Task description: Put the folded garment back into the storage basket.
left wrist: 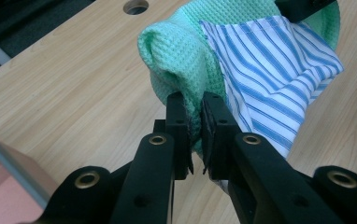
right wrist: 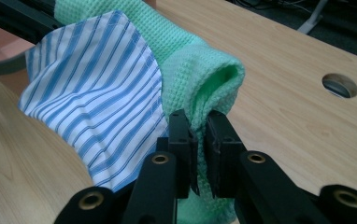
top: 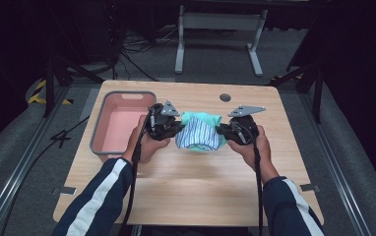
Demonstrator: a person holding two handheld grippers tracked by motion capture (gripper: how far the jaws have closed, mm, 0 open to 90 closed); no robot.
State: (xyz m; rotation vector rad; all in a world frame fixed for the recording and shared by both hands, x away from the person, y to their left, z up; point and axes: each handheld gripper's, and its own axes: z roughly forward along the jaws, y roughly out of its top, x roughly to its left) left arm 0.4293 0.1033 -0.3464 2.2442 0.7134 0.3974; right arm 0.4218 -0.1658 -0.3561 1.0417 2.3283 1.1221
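Observation:
A mint-green waffle cloth (top: 202, 119) with a blue-and-white striped panel (top: 199, 135) hangs stretched between the two grippers above the wooden table (top: 186, 191). My left gripper (top: 175, 129) is shut on the cloth's left edge; in the left gripper view its jaws (left wrist: 194, 109) pinch the green fabric (left wrist: 176, 51) beside the striped panel (left wrist: 270, 70). My right gripper (top: 220, 130) is shut on the right edge; in the right gripper view the jaws (right wrist: 196, 126) clamp a green fold (right wrist: 204, 74) next to the stripes (right wrist: 92, 93).
A pink bin with a grey rim (top: 96, 135) stands on the table's left part, close to the left hand. A round cable hole (top: 225, 97) sits near the far edge. A metal frame stand (top: 220, 29) is on the floor beyond.

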